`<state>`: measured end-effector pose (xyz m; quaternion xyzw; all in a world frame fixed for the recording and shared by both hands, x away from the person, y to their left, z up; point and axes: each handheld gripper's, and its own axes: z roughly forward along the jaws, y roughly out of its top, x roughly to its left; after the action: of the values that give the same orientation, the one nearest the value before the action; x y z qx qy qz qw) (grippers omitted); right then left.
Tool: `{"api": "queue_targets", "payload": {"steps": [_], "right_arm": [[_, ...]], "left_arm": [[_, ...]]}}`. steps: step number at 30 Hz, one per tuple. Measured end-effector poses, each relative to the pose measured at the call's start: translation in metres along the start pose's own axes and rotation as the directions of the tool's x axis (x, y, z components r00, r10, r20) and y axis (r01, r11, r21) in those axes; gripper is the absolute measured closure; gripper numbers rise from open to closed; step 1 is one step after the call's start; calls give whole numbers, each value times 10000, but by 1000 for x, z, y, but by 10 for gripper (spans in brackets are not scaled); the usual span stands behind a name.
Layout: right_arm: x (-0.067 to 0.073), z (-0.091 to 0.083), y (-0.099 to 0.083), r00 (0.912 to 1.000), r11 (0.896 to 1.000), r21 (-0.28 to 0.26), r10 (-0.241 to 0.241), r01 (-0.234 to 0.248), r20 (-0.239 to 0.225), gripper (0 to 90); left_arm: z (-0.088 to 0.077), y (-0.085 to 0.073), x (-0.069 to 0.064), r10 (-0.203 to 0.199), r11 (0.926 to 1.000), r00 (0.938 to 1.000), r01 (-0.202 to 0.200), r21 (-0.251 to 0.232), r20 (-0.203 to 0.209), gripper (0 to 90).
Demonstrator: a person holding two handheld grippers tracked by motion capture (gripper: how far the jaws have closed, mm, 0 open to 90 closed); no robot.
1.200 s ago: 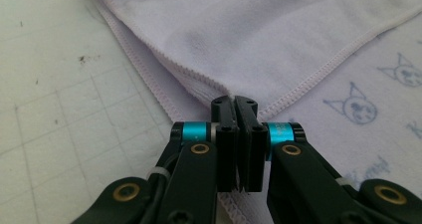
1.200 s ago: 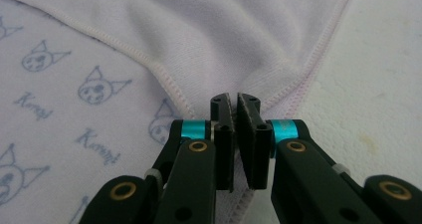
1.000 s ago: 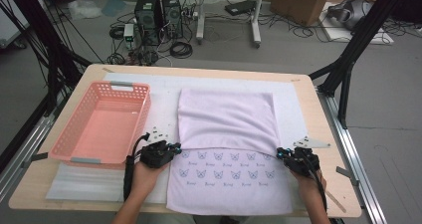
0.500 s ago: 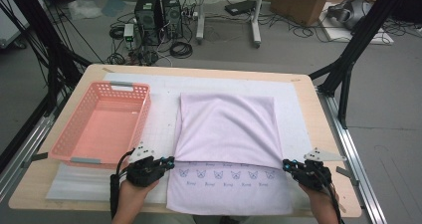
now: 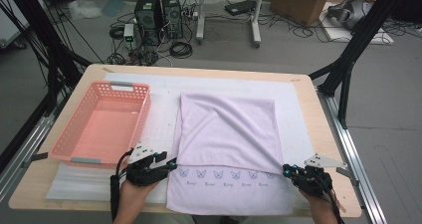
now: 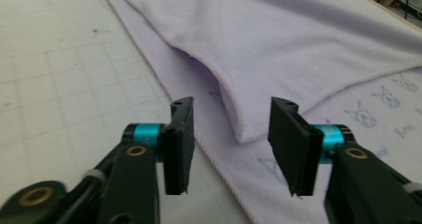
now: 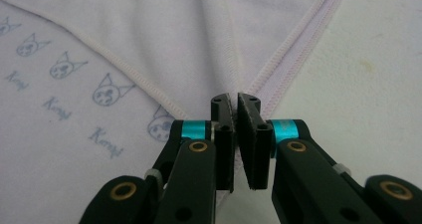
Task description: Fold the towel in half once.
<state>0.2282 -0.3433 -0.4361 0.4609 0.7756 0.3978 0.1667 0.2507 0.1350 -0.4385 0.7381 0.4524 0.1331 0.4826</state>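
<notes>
A lilac towel [image 5: 226,129] lies folded over itself on the white mat, with one strip of cat prints bare along its near edge. My left gripper [image 5: 171,163] sits at the fold's near left corner. Its jaws have just been opening and now stand apart in the left gripper view [image 6: 231,134]. The loose towel corner [image 6: 244,129] lies on the cloth between and ahead of them, untouched. At the near right corner, my right gripper [image 5: 287,169] is shut on the towel's hemmed corner [image 7: 235,109].
A pink plastic basket [image 5: 142,119] stands at the table's left, beside the towel. The white gridded mat [image 5: 159,92] covers most of the wooden table [image 5: 303,87]. Cables, computer cases and boxes lie on the floor beyond the far edge.
Both hands drew the towel's upper layer toward the near edge, covering most rows of cat prints. The left jaws then opened and let go of their corner.
</notes>
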Motion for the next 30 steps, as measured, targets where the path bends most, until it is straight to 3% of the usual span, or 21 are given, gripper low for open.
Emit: {"api": "queue_targets", "payload": {"steps": [5, 7, 9, 10, 18, 23, 30], "right_arm": [[-1, 1, 0, 10000, 10000, -70, 38, -37, 67, 847], [-1, 1, 0, 10000, 10000, -89, -8, 8, 67, 847], [-1, 2, 1, 10000, 9999, -101, -39, 40, 75, 847], [-1, 2, 1, 10000, 10000, -86, -21, 21, 73, 847], [-3, -1, 1, 9999, 9998, -173, -30, 28, -131, 854], [2, -13, -2, 9997, 9998, -208, -48, 43, -220, 856], [11, -23, -7, 9992, 9999, -83, -92, 89, -389, 857]], "left_arm": [[23, 1, -6, 237, 9971, 9997, -234, 718, -28, 509], [28, 0, -10, 654, 9932, 9976, -627, 979, -243, 613], [29, -1, -13, 1035, 9913, 9929, -982, 876, -580, 786], [27, 0, -14, 1027, 9929, 9919, -976, 686, -747, 863], [4, -1, -15, 294, 9996, 9996, -293, 30, -13, 875], [-16, -6, -23, 296, 9994, 9991, -290, -203, 297, 875], [-34, -23, -31, 354, 9994, 9986, -353, -40, 397, 874]]}}
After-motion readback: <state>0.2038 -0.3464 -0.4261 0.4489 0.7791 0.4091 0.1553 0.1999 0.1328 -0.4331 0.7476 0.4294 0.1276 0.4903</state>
